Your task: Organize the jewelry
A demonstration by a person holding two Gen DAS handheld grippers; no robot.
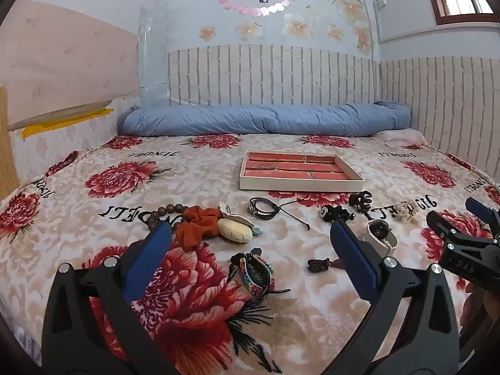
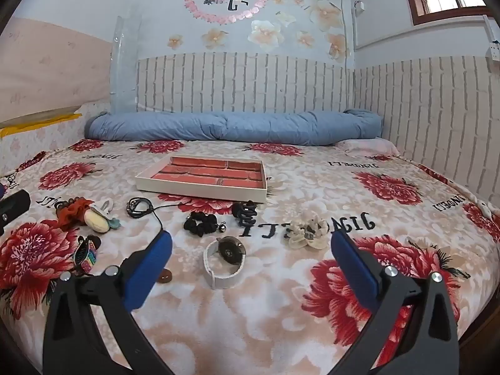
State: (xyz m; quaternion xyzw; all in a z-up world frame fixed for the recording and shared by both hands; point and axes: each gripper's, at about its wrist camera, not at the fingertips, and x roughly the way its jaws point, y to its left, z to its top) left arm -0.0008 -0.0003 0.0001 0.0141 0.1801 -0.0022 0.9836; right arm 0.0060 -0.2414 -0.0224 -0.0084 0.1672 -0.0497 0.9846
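Observation:
A shallow white tray [image 1: 300, 184] with a red brick-pattern bottom lies on the floral blanket, also in the right wrist view [image 2: 200, 191]. In front of it lie jewelry and hair pieces: wooden beads [image 1: 165, 211], an orange scrunchie [image 1: 197, 225], a black cord bracelet [image 1: 262, 208], a colourful hair clip [image 1: 254, 270], a white-strap watch [image 2: 223, 261], a black scrunchie [image 2: 201, 222], a black claw clip [image 2: 245, 211] and a cream fabric flower [image 2: 307, 232]. My left gripper [image 1: 250, 243] is open and empty above the colourful clip. My right gripper [image 2: 250, 250] is open and empty around the watch.
A rolled blue quilt [image 1: 265, 118] lies along the far wall. A yellow pebble-shaped piece [image 1: 234, 232] sits beside the orange scrunchie. A small dark knot ornament [image 1: 318, 264] lies near the left gripper's right finger. The bed edge drops off at the right [image 2: 481, 312].

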